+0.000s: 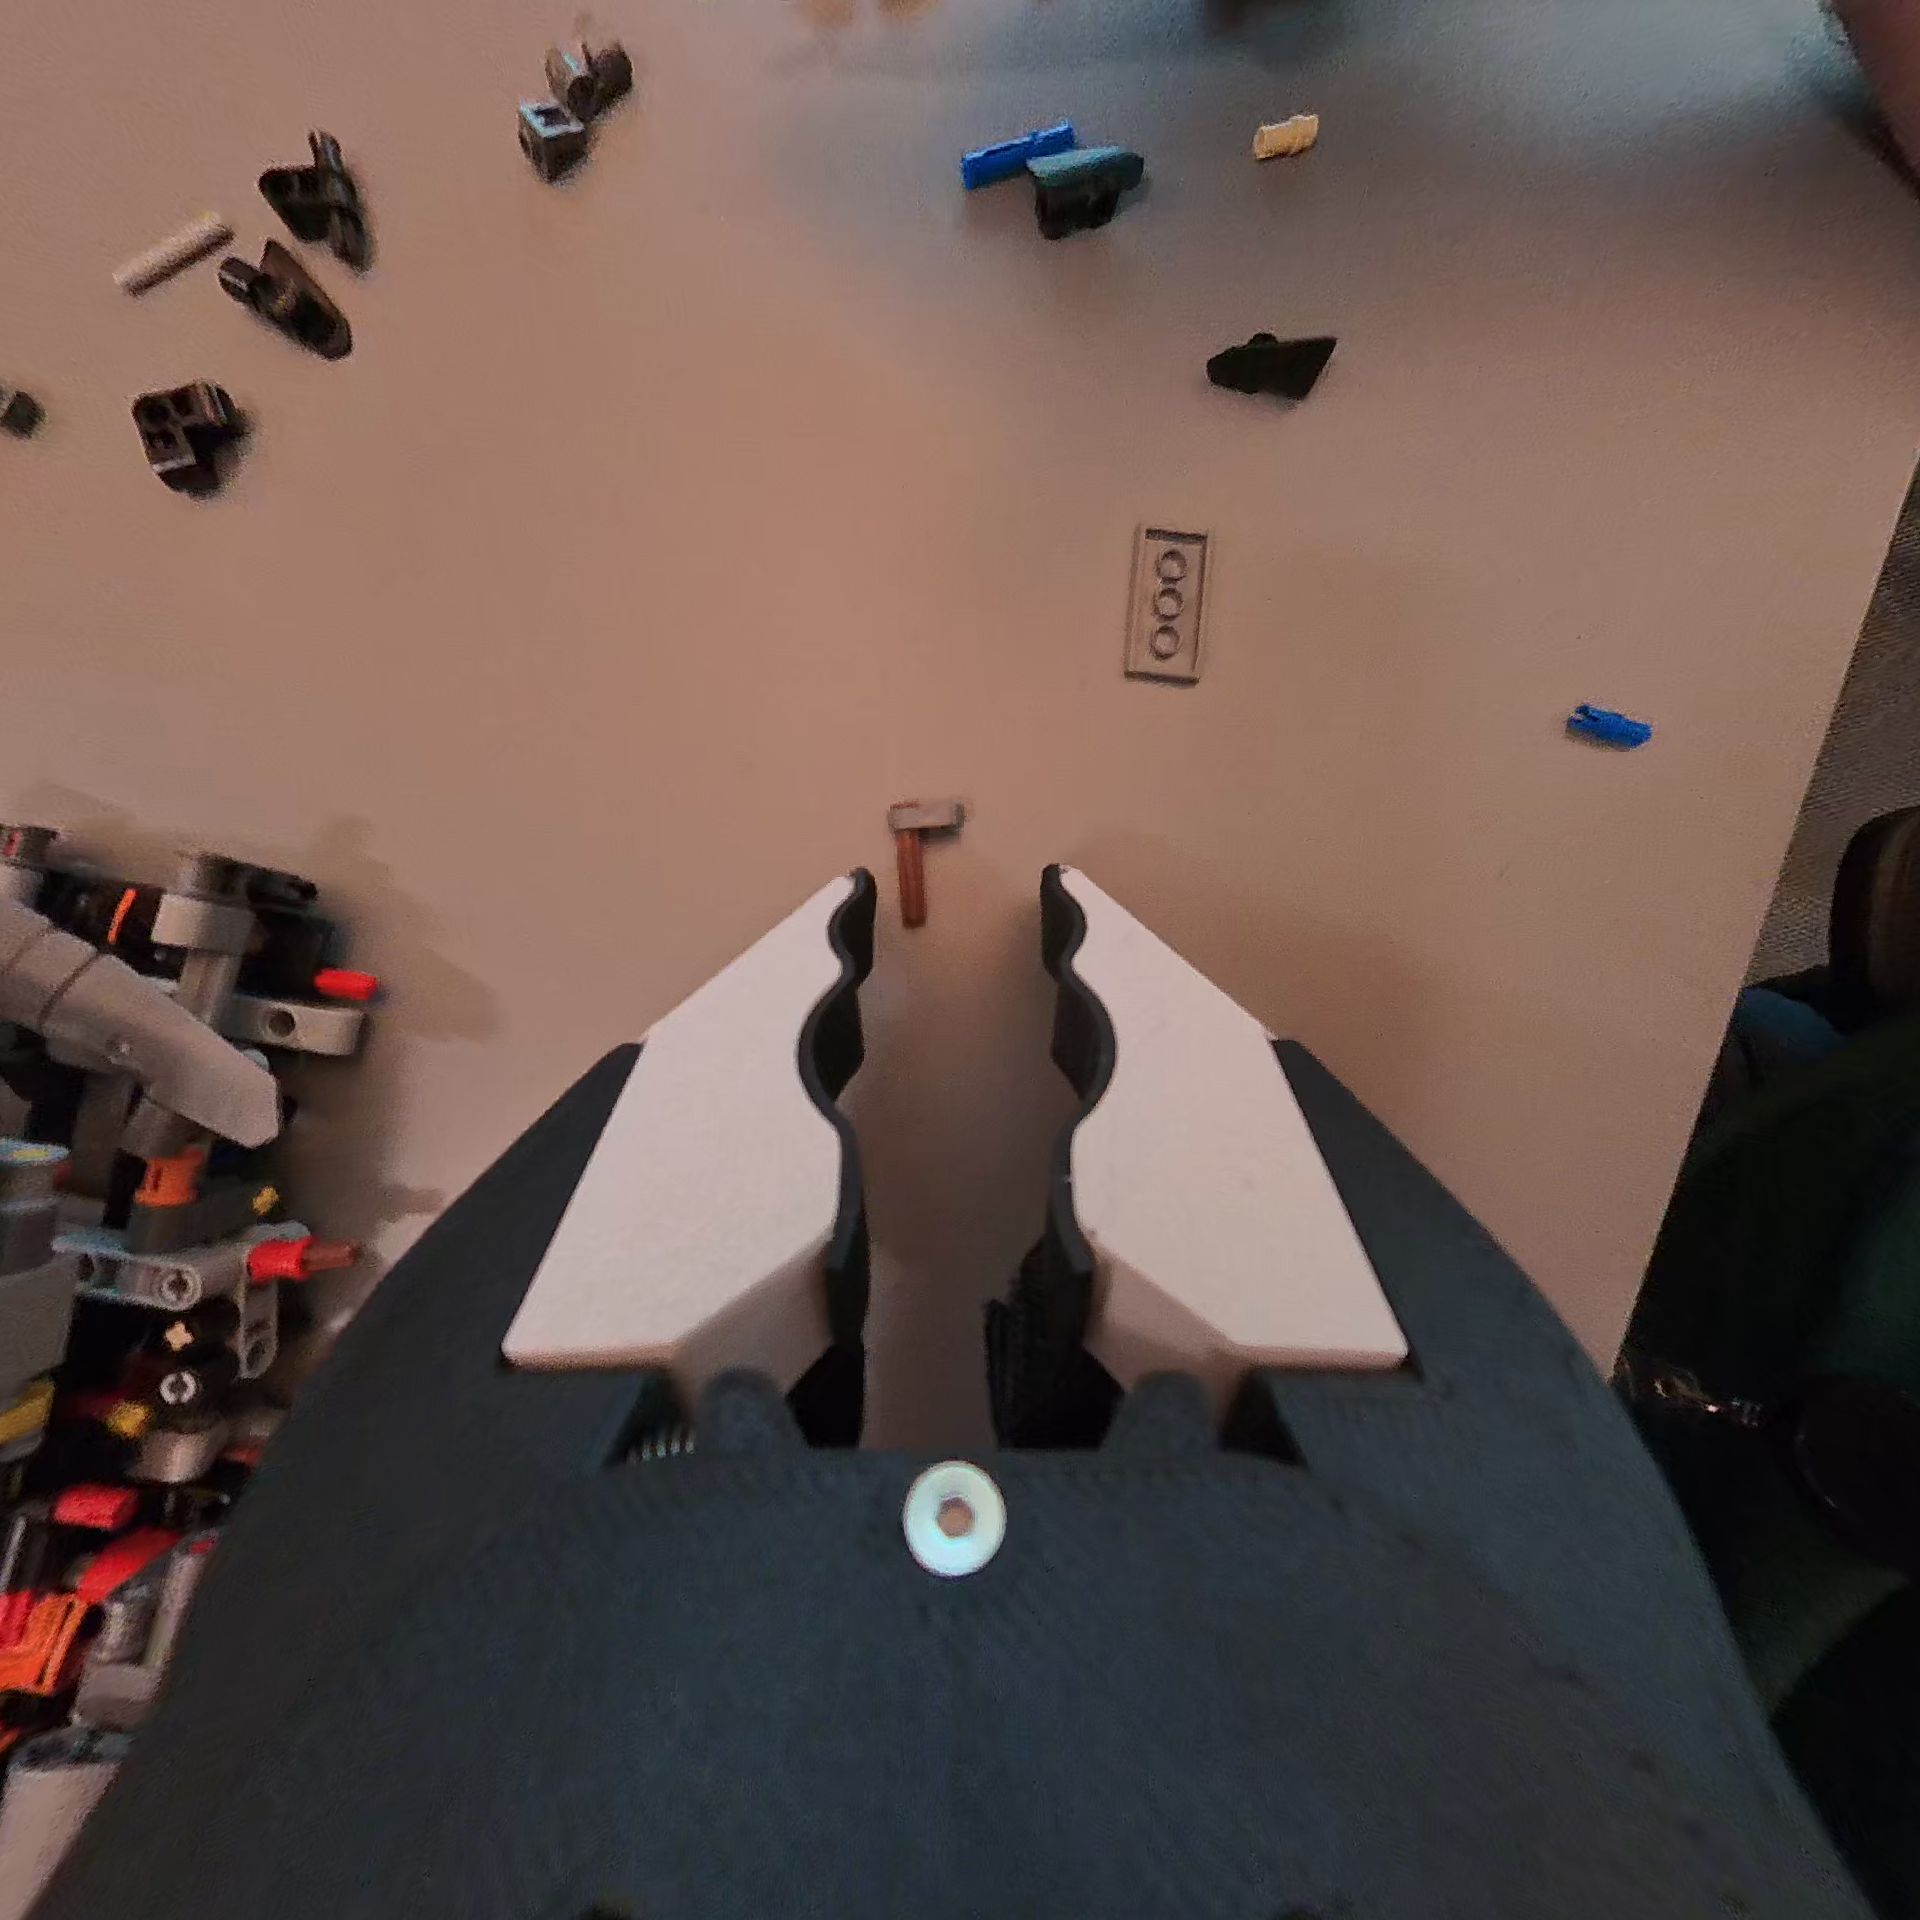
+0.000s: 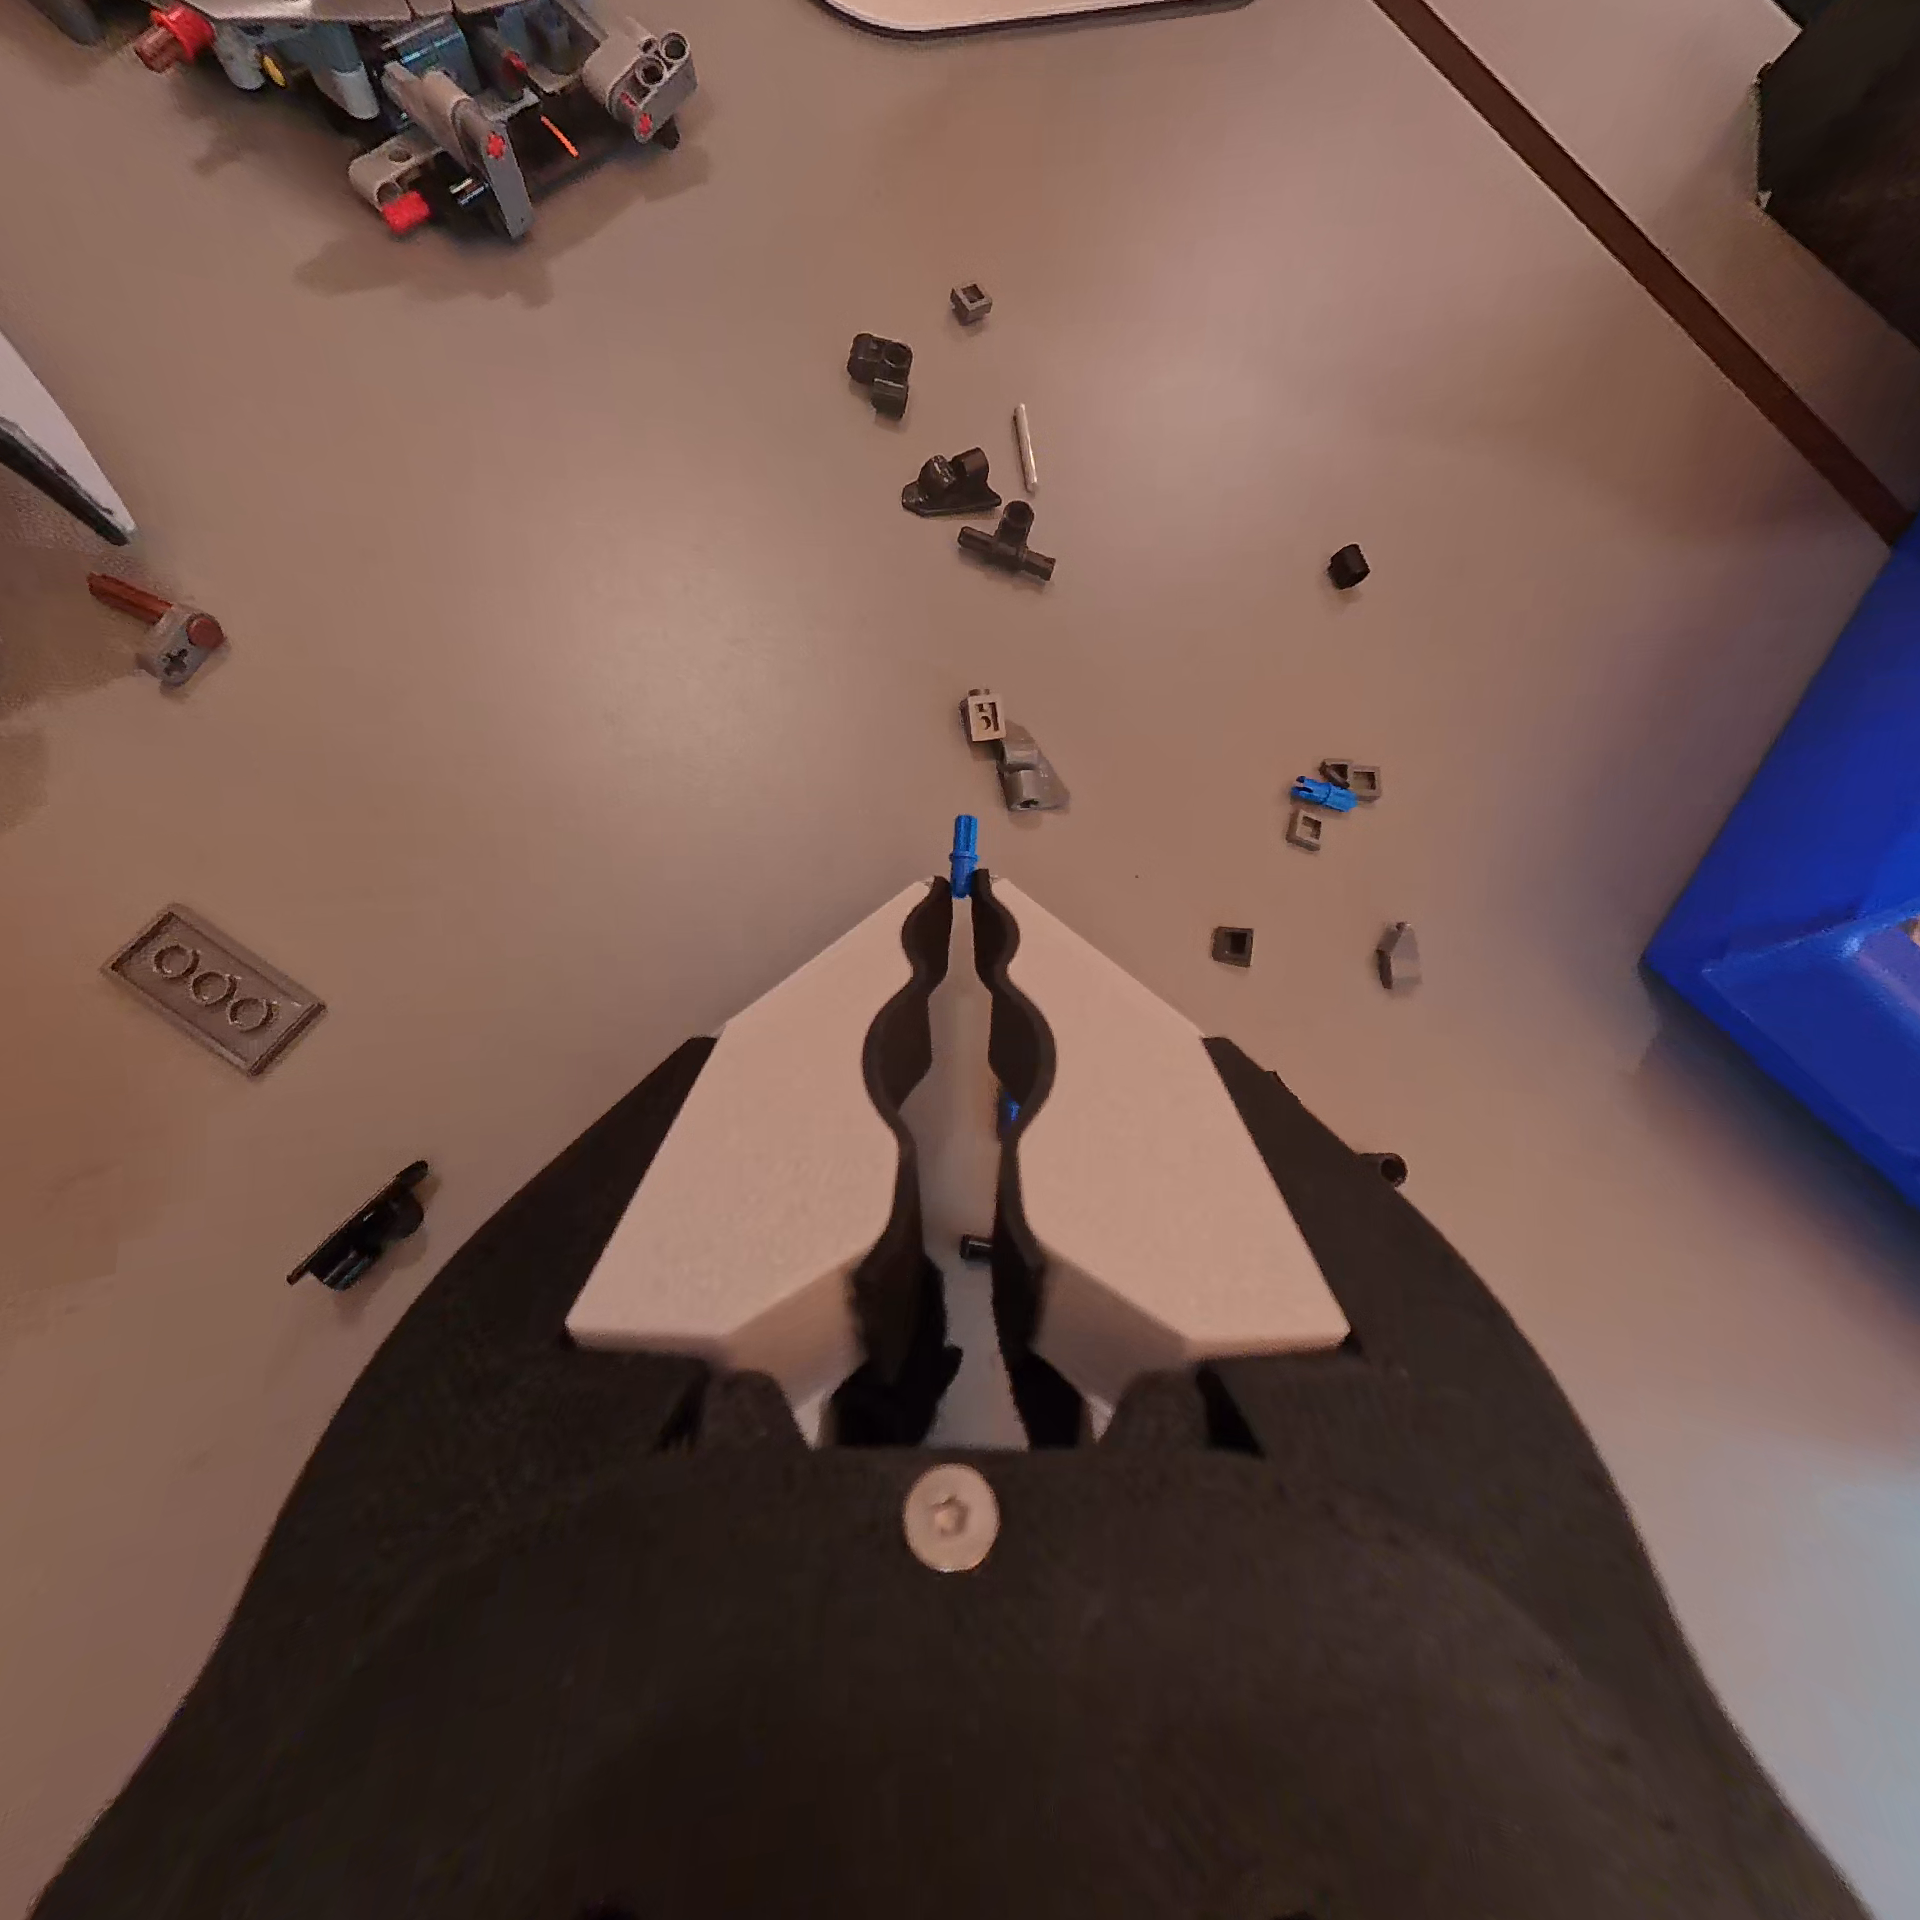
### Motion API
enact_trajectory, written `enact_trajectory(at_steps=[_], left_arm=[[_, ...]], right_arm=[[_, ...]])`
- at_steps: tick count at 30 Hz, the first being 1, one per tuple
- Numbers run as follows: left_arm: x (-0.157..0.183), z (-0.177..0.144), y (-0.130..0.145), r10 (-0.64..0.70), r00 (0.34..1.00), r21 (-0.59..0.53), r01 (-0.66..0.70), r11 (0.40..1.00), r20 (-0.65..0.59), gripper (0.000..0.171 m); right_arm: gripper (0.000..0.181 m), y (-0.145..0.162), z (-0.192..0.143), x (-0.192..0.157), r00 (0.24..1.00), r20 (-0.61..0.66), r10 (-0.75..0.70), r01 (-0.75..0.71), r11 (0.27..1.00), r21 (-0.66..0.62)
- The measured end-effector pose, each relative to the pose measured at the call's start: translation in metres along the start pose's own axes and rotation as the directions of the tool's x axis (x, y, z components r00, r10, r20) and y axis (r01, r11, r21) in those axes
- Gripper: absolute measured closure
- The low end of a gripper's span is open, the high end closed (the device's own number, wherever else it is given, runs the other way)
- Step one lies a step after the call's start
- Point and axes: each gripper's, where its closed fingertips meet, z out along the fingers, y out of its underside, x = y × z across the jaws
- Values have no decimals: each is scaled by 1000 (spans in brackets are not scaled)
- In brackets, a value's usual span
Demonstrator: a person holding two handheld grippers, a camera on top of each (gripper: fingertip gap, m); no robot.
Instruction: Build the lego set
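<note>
My left gripper (image 1: 958, 878) is open and empty, low over the table. A brown axle with a grey connector (image 1: 920, 854) lies just ahead, between its fingertips. The half-built grey, black and red model (image 1: 156, 1174) stands at the left. My right gripper (image 2: 961, 883) is shut on a small blue pin (image 2: 963, 850), which sticks out past its tips above the table. The model also shows at the top left of the right wrist view (image 2: 457, 114). The brown axle piece (image 2: 166, 629) lies at that view's left edge.
A grey plate with three rings (image 1: 1166, 605) (image 2: 213, 987) lies flat. Loose black, grey and blue pieces (image 1: 301, 249) (image 2: 966, 499) are scattered on the table. A blue bin (image 2: 1808, 935) stands at the right. The table edge (image 2: 1662, 281) runs diagonally at the top right.
</note>
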Motion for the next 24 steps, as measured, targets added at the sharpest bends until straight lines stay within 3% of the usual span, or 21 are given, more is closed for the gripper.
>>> enact_trajectory(at_steps=[9,19,24], left_arm=[[4,13,-3,46,999,-64,-47,997,-19,133],[-6,19,-7,83,995,-112,-77,991,48,158],[-4,16,-34,85,994,23,-87,996,74,158]], right_arm=[[180,0,0,-1,1000,9,-4,4,1000,7],[180,0,-1,-1,1000,21,-1,1,1000,17],[180,0,-2,-1,1000,21,1,-1,1000,21]])
